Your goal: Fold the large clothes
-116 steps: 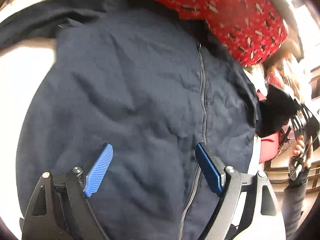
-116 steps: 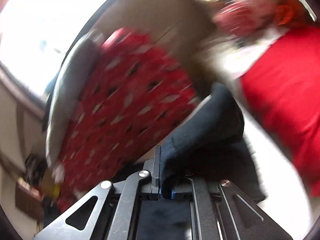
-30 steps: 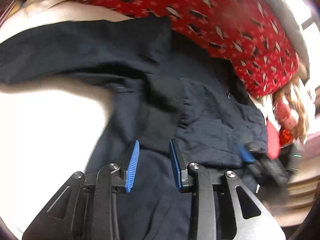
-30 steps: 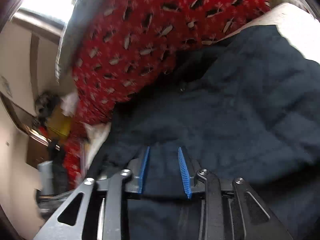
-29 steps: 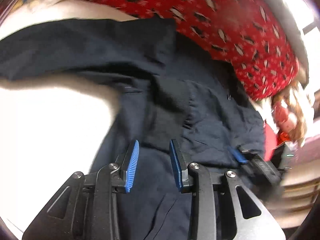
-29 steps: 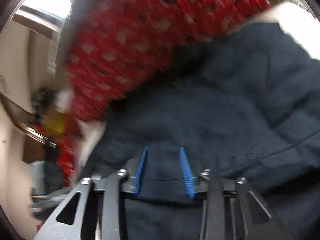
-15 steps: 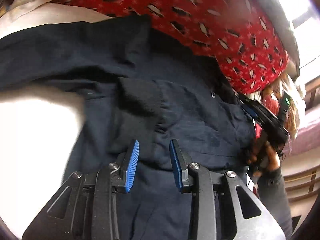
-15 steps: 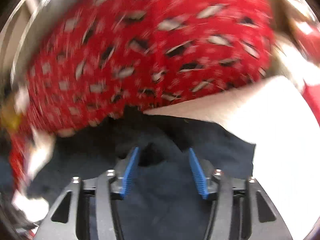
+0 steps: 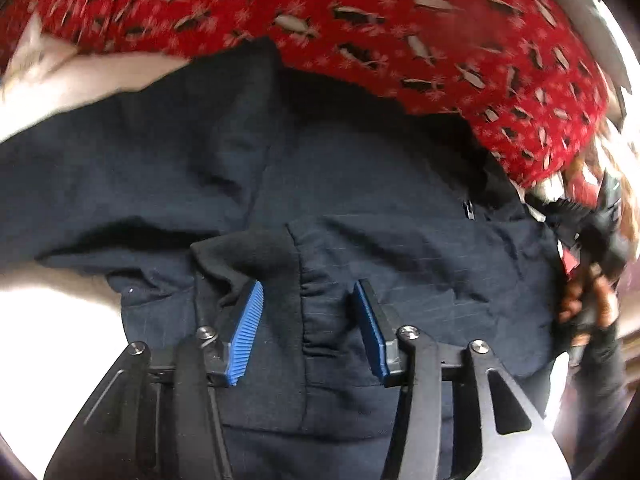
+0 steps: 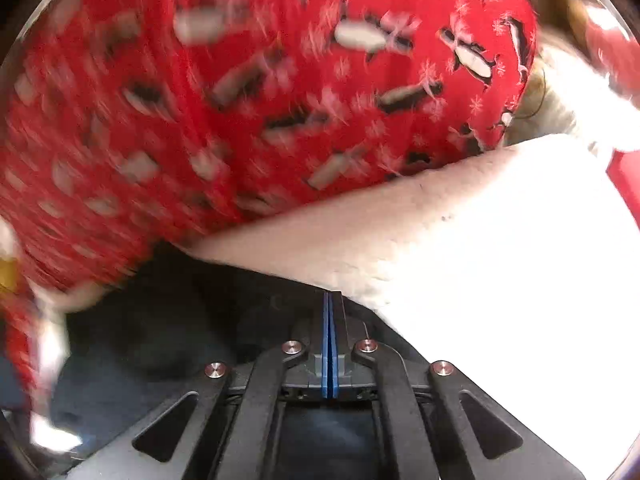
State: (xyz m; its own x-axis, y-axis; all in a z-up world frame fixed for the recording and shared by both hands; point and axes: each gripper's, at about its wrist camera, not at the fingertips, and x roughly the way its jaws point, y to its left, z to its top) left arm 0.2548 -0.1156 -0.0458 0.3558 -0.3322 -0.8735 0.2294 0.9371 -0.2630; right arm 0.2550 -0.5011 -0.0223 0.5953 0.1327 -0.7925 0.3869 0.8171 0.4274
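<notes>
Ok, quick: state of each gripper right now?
Left gripper: open, jaws just widened, astride the dark navy zip jacket's ribbed cuff, not pinching.
Right gripper: just closed; a grip on fabric cannot be told.

1. The left wrist view looks steeply down past its claw (image 9: pixel 306 330), close over the jacket (image 9: pixel 360 184), with the red blanket (image 9: pixel 400 20) beyond.
2. The right wrist view looks down past its claw (image 10: pixel 330 340), close to the jacket's edge (image 10: pixel 180 320) and the white surface (image 10: pixel 500 280).
3. Both views share the jacket, blanket and surface; the left view also shows the right hand (image 9: pixel 592 300) at its right edge.
</notes>
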